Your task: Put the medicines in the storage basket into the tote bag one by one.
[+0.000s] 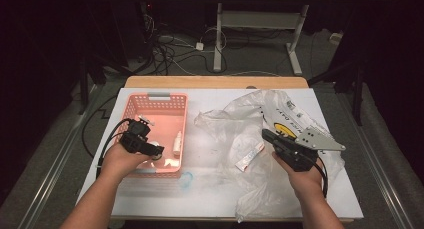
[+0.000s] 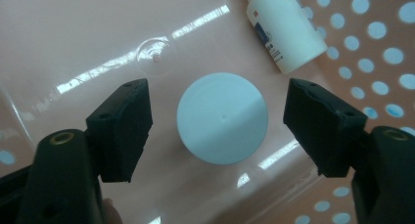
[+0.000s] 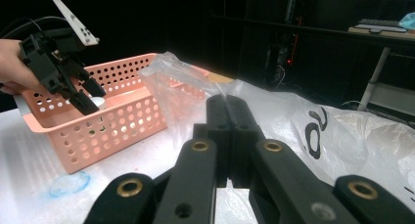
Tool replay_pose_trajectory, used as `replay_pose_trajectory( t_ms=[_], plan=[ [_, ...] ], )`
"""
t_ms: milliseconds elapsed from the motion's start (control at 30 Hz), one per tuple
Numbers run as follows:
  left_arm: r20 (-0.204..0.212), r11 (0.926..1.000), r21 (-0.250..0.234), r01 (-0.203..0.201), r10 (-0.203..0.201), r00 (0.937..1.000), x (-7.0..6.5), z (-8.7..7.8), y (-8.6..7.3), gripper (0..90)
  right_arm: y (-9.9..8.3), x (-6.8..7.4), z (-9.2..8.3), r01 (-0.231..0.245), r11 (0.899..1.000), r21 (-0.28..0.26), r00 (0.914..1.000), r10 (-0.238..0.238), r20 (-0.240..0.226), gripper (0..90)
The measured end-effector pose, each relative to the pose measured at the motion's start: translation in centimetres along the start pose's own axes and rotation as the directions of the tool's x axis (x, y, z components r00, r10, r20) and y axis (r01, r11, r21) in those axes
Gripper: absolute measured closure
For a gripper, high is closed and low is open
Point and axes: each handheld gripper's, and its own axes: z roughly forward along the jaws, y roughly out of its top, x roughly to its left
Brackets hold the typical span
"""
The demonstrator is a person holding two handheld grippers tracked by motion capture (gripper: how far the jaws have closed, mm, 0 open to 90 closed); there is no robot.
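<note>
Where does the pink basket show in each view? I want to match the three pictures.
High view: pink basket left of centre on the table, under the left gripper.
Left gripper view: its glossy floor and dotted wall lie behind the jaws.
Right gripper view: at left.
Shared landmark: the round white lid inside it.

The white bottle (image 2: 286, 31) is cut off by the top edge, its label print too small to read.

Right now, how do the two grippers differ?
The left gripper points down into the pink basket with jaws apart around a round white lid; the right gripper has jaws shut on nothing, above the plastic bag. Both are black and hand-held.
</note>
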Motion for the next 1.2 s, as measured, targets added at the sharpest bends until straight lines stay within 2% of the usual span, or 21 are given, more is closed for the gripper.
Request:
replay_pose_trajectory(
  t_ms=[167, 400, 567, 967, 1200],
  plan=[
    [-0.01, 0.9989, 0.047, -0.003, 0.004, 0.9999, -0.08, 0.43, 0.27, 34.2, 0.09, 0.04, -0.12, -0.005, 1.0, -0.003, 1.0, 0.005, 0.002, 90.0],
    [-0.004, 0.9979, 0.061, -0.019, 0.019, 0.9998, -0.22, 0.58, 0.28, 43.1, 0.12, 0.0, -0.16, -0.002, 1.0, -0.006, 1.0, 0.002, 0.001, 90.0],
    [-0.012, 0.9964, 0.08, -0.027, 0.028, 0.9995, -0.34, 0.74, 0.34, 45.5, 0.19, 0.06, -0.19, -0.004, 1.0, -0.01, 1.0, 0.005, 0.003, 90.0],
    [-0.029, 0.9957, 0.075, -0.054, 0.057, 0.998, -0.63, 0.72, 0.26, 48.7, 0.21, 0.14, -0.19, -0.005, 1.0, -0.008, 1.0, 0.005, 0.003, 90.0],
    [-0.032, 0.9973, 0.041, -0.06, 0.062, 0.9976, -0.68, 0.46, 0.12, 48.9, 0.23, 0.11, -0.25, 0.001, 1.0, -0.008, 1.0, -0.001, 0.004, 90.0]
  ],
)
